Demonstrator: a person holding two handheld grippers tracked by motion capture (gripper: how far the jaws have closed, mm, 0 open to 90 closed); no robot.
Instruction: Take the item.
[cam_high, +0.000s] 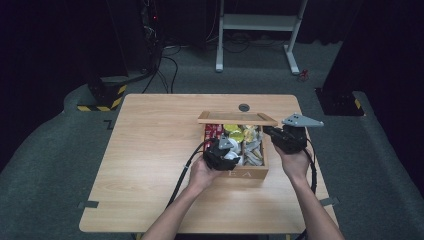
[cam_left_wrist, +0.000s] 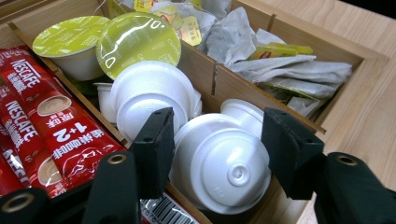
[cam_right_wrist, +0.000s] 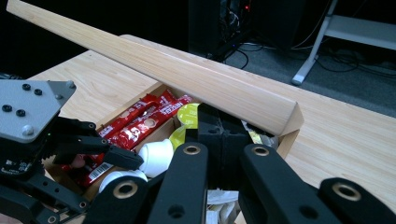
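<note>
An open wooden box (cam_high: 247, 173) sits right of the table's middle, its lid (cam_high: 237, 118) raised at the back. My left gripper (cam_left_wrist: 219, 140) reaches down into the box (cam_left_wrist: 327, 51), both pads against a white cup (cam_left_wrist: 224, 172) lying on its side. Beside it lie another white cup (cam_left_wrist: 149, 93), green-lidded cups (cam_left_wrist: 137, 39), red coffee sticks (cam_left_wrist: 51, 121) and tea bags (cam_left_wrist: 289, 70). My right gripper (cam_right_wrist: 219, 133) is shut with nothing between its jaws. Its tips sit under the lid's (cam_right_wrist: 187, 74) free edge, at the box's right side (cam_high: 269, 132).
The box stands on a wooden table (cam_high: 150, 150) with bare surface to the left and front. A round cable hole (cam_high: 244, 107) lies just behind the lid. Beyond the table stand a white desk frame (cam_high: 257, 22) and dark equipment with cables.
</note>
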